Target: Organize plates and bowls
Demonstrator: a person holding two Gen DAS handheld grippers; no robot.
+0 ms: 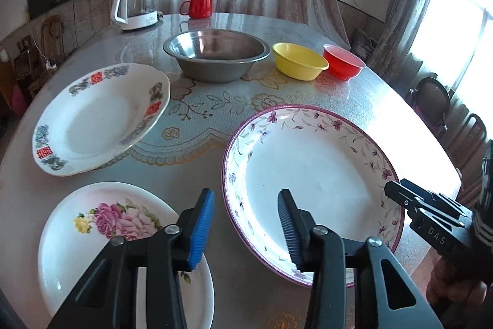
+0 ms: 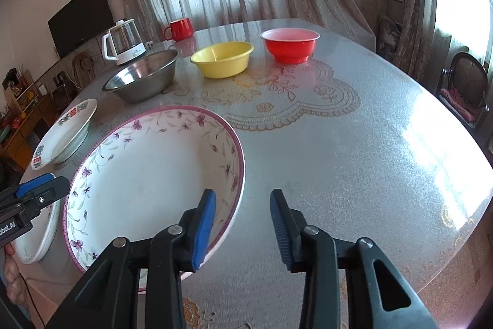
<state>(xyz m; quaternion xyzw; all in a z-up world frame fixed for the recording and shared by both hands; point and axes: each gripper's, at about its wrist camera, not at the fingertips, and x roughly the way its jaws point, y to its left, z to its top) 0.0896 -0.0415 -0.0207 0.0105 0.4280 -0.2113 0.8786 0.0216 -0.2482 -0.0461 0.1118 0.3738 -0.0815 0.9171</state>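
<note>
Both grippers hang over the near side of the round table (image 2: 354,144), one at each side of the big purple-flower plate (image 1: 311,190), and I think this is because a plate so wide is easier to lift with two hands. The left gripper (image 1: 246,224) has its jaws partly apart with nothing between them; its two fingers stand above the gap between this plate and the small rose plate (image 1: 92,239), one finger over each rim, so it is not yet placed around either rim. The right gripper (image 2: 243,224) is also partly apart and empty; its left finger is over the right rim of the big plate and the other finger is over bare table, so the rim lies about under the gap, but I cannot tell if anything touches. A third plate (image 1: 98,119), with blue and red marks, sits further to the left, well apart. At the far side stand the metal bowl (image 1: 215,54), the yellow bowl (image 1: 299,60) and the red bowl (image 1: 343,62) in one row, not stacked. Nothing seems sorted yet, so the task looks near its start.
</note>
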